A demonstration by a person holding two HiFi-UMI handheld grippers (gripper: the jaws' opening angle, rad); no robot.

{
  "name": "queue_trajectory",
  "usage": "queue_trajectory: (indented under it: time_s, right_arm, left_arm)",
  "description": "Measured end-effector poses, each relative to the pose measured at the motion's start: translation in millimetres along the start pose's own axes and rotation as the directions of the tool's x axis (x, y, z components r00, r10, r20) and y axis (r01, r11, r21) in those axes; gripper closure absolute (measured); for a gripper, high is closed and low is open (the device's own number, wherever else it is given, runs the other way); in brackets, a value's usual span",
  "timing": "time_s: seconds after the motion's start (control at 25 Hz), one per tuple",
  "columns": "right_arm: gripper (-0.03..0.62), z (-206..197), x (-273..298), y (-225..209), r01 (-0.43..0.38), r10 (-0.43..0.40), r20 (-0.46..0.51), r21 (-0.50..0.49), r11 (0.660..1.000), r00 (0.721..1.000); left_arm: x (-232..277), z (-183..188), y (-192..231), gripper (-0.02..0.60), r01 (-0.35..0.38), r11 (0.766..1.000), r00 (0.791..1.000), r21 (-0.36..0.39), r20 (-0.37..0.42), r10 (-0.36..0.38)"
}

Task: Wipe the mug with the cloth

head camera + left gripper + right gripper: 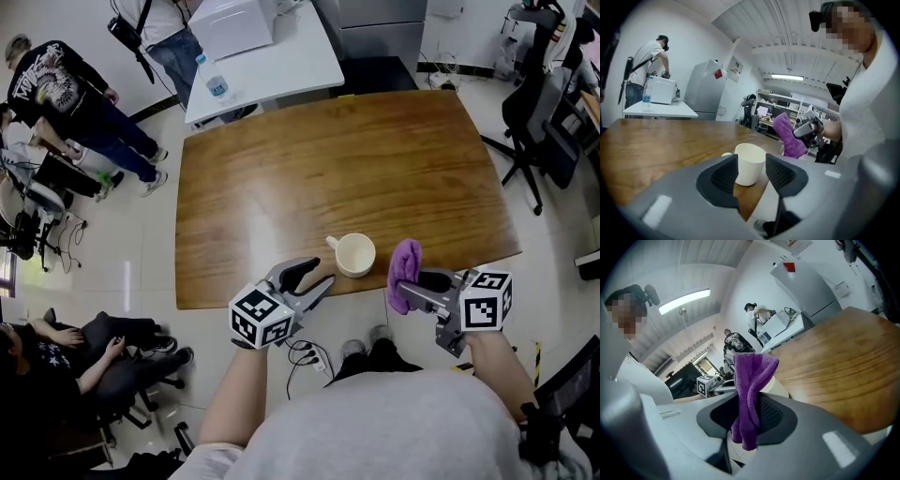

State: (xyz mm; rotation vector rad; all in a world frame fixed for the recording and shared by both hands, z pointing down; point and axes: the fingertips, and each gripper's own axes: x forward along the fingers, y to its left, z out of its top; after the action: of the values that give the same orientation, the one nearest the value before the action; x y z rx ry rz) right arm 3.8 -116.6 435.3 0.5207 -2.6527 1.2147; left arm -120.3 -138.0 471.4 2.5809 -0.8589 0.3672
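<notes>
Mug (354, 254): cream, upright, empty as far as the head view shows. It sits on the wooden bench (328, 178) close to the near edge, with its handle turned to the far left. It stands between the two claws.

Left claw (314, 278): released, jaws standing wide. In its own view the mug shows in the gap just ahead of the pads, not yet between them. No contact that I can make out.

Right claw (417, 286): clenched on the purple cloth (405, 267). A folded wad stands up past the jaw tips and a short tail hangs below. The cloth is just beside the mug's right wall but apart from it.

Step in hand, as I judge it: steady the mug with the left claw, then bring the cloth on.

How to do it well:
- Slide the open left jaws around the mug's body on the handle-free side, square to the wall, so the pads meet it evenly.
- Close gently. A glazed wall is likely slick and could squirt out of a skewed pinch.
- Don't nudge the mug before the jaws close. It is light, and the bench edge is near.
- Lead with the wad of cloth, so that fabric rather than jaw meets the mug.
- Wipe the wall and rim facing the right claw first, since the left pads cover the other side.
- The pinch on the cloth looks narrow, so press lightly or it may drag free.
</notes>
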Motion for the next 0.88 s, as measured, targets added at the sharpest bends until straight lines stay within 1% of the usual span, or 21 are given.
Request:
queue_trajectory:
  time_s: [0.08,0.12,0.28,0.36,0.48,0.56,0.68,0.76,0.8,0.88]
  right_arm:
    - [0.484,9,4,-7,-0.005,0.005,-0.005,-0.003,1.0,1.0]
    - [0.484,14,6,-10,-0.007,0.007,-0.008,-0.005,1.0,1.0]
    - [0.484,17,8,-23,-0.003,0.003,-0.032,0.003,1.0,0.999]
    - [0.484,17,8,-28,0.002,-0.001,-0.038,0.015,1.0,0.999]
    - [0.484,16,12,-34,0.001,0.0,-0.051,0.024,1.0,0.999]
    - [0.484,14,14,-37,-0.002,0.004,-0.058,0.03,1.0,0.998]
    - [0.484,11,15,-40,-0.008,0.011,-0.063,0.039,0.999,0.998]
    - [0.484,12,16,-42,-0.01,0.012,-0.064,0.042,0.999,0.998]
    - [0.484,13,18,-44,-0.01,0.013,-0.064,0.043,0.999,0.998]
    - [0.484,15,20,-48,-0.013,0.016,-0.064,0.046,0.999,0.998]
  left_arm:
    - [10,-7,20,0.407,-0.016,0.999,0.998,0.039,-0.055,0.018]
    - [14,-9,31,0.407,-0.028,0.999,0.997,0.043,-0.071,0.031]
    - [33,-13,65,0.407,-0.053,0.998,0.993,0.027,-0.106,0.055]
    - [44,-17,72,0.407,-0.042,0.999,0.991,0.025,-0.128,0.045]
    - [56,-21,78,0.413,-0.013,1.0,0.99,-0.001,-0.142,0.013]
    - [61,-23,81,0.414,-0.007,1.0,0.988,-0.003,-0.154,0.007]
    - [65,-26,78,0.441,0.001,1.0,0.986,0.003,-0.169,-0.001]
    - [66,-26,77,0.501,0.0,1.0,0.985,0.014,-0.172,0.003]
    - [67,-26,77,0.517,-0.005,1.0,0.985,0.018,-0.17,0.008]
    - [68,-27,79,0.528,-0.019,1.0,0.986,0.015,-0.164,0.021]
